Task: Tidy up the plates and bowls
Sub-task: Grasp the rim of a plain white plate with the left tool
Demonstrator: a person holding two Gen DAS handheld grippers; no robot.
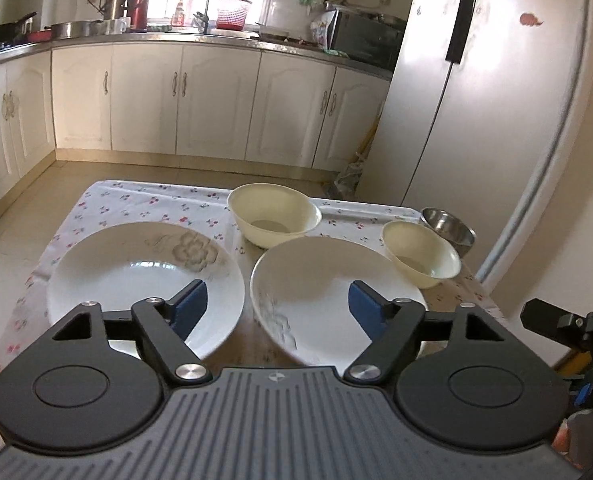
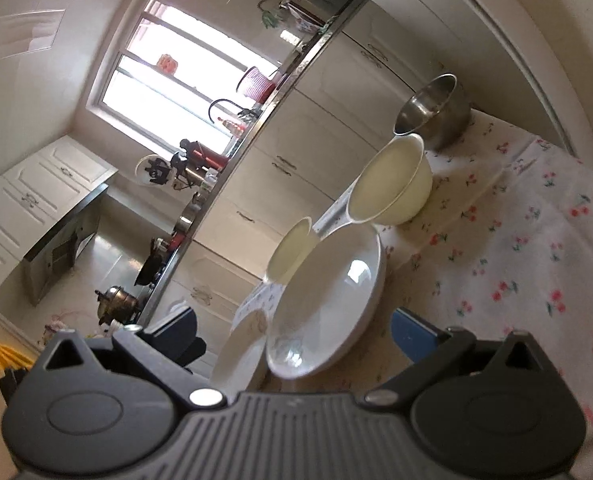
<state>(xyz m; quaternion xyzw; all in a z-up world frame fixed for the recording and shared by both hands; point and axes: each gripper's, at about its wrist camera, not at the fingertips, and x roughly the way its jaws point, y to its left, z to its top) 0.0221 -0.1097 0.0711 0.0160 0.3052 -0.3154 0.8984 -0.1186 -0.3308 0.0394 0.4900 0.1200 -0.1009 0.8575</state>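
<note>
Two white deep plates with a faint flower print lie side by side on the cloth-covered table (image 1: 136, 204): the left plate (image 1: 136, 280) and the right plate (image 1: 316, 292). Behind them stand a large cream bowl (image 1: 272, 216), a small cream bowl (image 1: 420, 254) and a steel bowl (image 1: 448, 226). My left gripper (image 1: 278, 308) hangs open above the gap between the plates, holding nothing. My right gripper (image 2: 296, 336) is rolled on its side and open. The right plate (image 2: 324, 292) lies ahead of it, untouched by either pad. The cream bowls (image 2: 392, 184) and steel bowl (image 2: 436, 108) line up beyond.
White kitchen cabinets (image 1: 176, 100) and a cluttered counter run along the far wall. A tall fridge (image 1: 476, 120) stands just right of the table. Tiled floor (image 1: 36, 216) lies left of and behind the table. The flowered cloth (image 2: 516, 260) stretches to the right of the dishes.
</note>
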